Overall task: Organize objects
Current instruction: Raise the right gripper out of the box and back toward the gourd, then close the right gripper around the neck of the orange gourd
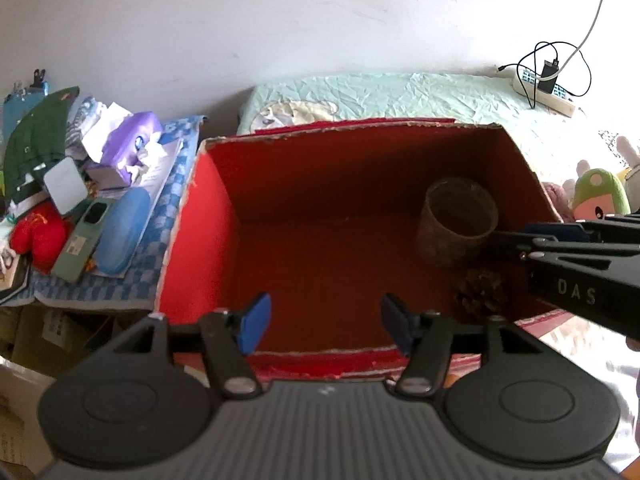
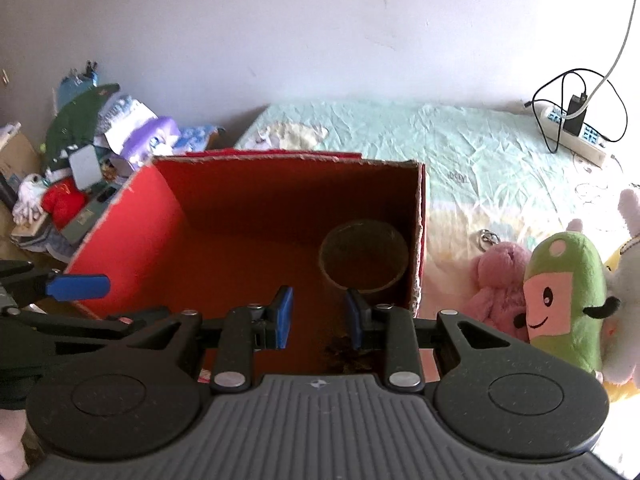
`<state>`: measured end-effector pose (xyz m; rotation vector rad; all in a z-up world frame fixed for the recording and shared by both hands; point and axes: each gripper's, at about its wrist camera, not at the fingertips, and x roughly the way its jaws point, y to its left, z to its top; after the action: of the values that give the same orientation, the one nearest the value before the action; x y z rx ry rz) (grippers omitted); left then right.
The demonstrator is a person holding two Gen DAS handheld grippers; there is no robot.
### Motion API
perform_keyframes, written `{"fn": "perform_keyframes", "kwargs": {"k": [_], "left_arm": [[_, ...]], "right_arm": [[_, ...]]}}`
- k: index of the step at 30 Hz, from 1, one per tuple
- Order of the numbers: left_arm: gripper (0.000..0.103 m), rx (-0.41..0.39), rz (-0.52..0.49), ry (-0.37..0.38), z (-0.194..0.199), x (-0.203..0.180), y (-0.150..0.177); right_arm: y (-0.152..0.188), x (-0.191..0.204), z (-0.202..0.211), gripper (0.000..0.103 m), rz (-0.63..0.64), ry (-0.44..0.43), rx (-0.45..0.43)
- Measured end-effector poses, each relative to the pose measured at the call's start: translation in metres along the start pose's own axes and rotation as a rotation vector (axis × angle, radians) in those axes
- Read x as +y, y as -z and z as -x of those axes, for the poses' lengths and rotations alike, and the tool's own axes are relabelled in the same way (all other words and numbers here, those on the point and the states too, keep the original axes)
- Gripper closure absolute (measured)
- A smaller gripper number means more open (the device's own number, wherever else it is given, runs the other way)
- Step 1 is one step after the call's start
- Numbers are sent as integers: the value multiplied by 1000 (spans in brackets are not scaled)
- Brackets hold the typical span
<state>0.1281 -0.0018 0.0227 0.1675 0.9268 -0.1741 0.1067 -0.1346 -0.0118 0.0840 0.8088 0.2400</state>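
Observation:
An open red cardboard box (image 1: 332, 130) (image 2: 132, 232) stands on the bed. Inside, at its right, a brown cylindrical cup (image 1: 456, 220) (image 2: 362, 256) stands upright, and a pine cone (image 1: 480, 294) (image 2: 344, 354) lies in front of it. My left gripper (image 1: 324, 320) (image 2: 100, 303) hangs over the box's near edge, open, with nothing between its blue pads. My right gripper (image 2: 318, 312) (image 1: 532, 238) is over the box's right part, above the pine cone and just short of the cup. Its jaws stand a little apart and are empty.
Plush toys lie right of the box: a green one (image 2: 564, 300), a pink one (image 2: 500, 292) and a white one (image 2: 628, 280). A power strip (image 2: 576, 136) with cables lies at the far right. A cluttered pile (image 1: 80, 184) with a blue case (image 1: 122, 232) sits left.

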Motion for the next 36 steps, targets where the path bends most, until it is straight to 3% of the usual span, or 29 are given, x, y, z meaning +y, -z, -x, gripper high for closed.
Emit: {"fn": "perform_keyframes", "kwargs": {"k": [9, 20, 25, 36], "left_arm": [[35, -62, 3, -28, 29, -14, 4], [35, -72, 71, -28, 52, -15, 20], [35, -57, 95, 5, 58, -18, 35], [36, 20, 107, -26, 45, -36, 63]], "right_arm": [[9, -4, 17, 73, 2, -52, -31], [20, -24, 41, 73, -8, -153, -87], [31, -31, 48, 73, 3, -226, -88], [56, -39, 56, 73, 29, -370, -70]]}}
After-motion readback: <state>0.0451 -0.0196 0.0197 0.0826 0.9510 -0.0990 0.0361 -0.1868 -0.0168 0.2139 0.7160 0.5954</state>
